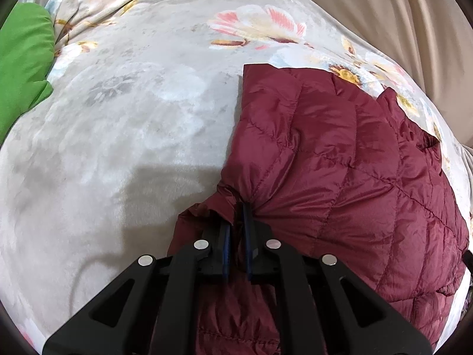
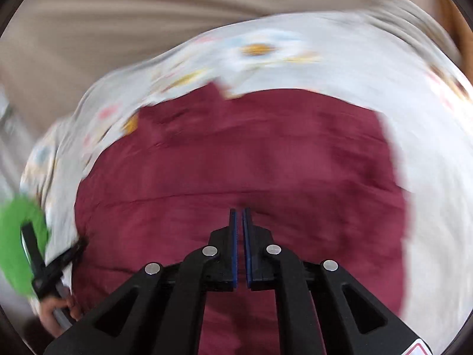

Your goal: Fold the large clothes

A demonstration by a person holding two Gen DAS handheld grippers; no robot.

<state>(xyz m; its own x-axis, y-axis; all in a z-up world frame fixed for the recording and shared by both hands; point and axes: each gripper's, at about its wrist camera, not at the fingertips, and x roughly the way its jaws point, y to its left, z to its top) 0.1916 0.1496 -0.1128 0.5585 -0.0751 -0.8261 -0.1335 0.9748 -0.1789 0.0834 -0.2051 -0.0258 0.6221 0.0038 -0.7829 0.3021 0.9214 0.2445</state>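
Note:
A maroon quilted puffer jacket (image 1: 340, 162) lies on a pale floral blanket (image 1: 133, 124). My left gripper (image 1: 238, 210) is shut on a bunched fold at the jacket's left edge, with the fabric pinched between the blue pads. In the right wrist view, which is motion-blurred, the same jacket (image 2: 251, 153) fills the middle. My right gripper (image 2: 239, 211) hovers over it with its jaws nearly together and nothing visibly between them. The left gripper's black body (image 2: 47, 266) and the hand holding it show at the lower left of that view.
A green garment (image 1: 23, 68) lies at the blanket's left edge; it also shows in the right wrist view (image 2: 17, 236). Beige curtain folds (image 1: 399, 9) hang behind the blanket. The blanket (image 2: 428, 148) extends to the right of the jacket.

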